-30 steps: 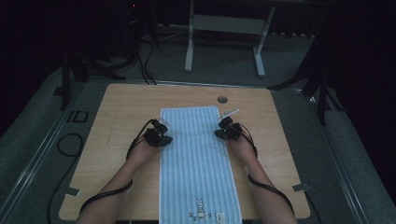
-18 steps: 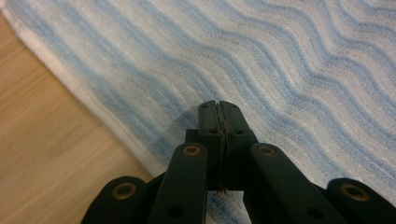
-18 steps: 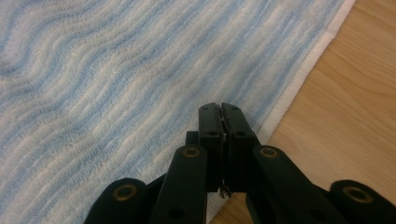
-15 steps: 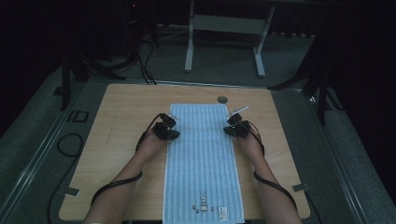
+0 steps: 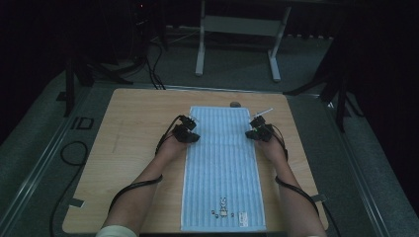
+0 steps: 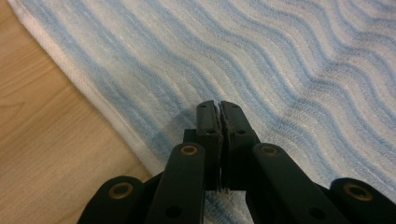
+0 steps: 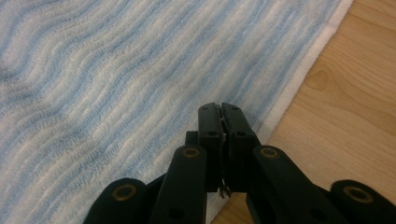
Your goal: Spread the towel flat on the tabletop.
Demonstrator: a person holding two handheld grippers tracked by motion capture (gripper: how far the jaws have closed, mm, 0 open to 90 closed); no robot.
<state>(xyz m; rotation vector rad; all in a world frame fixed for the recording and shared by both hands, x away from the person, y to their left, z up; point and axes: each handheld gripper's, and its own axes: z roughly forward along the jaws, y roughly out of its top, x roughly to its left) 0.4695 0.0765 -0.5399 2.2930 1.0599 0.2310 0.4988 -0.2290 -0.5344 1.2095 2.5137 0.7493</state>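
The bench point(image 5: 123, 148) is a light wood-grain top with rounded corners, standing on grey floor point(image 5: 44, 163). A long blue-and-white striped towel point(image 5: 222, 163) lies flat along its middle, running from near the far edge to the near edge; a small printed figure and a label sit at its near end. A small dark round object point(image 5: 235, 104) rests on the bench just beyond the towel's far edge. Strips of tape point(image 5: 75, 202) mark the bench's near corners.

Premises: a dim lab or recording studio. A wooden bench point(image 5: 128, 148) stands on grey carpeted floor point(image 5: 39, 148), with black cables point(image 5: 153, 69) trailing across it, dark stand legs point(image 5: 84, 74) and a grey metal frame point(image 5: 237, 29) behind.
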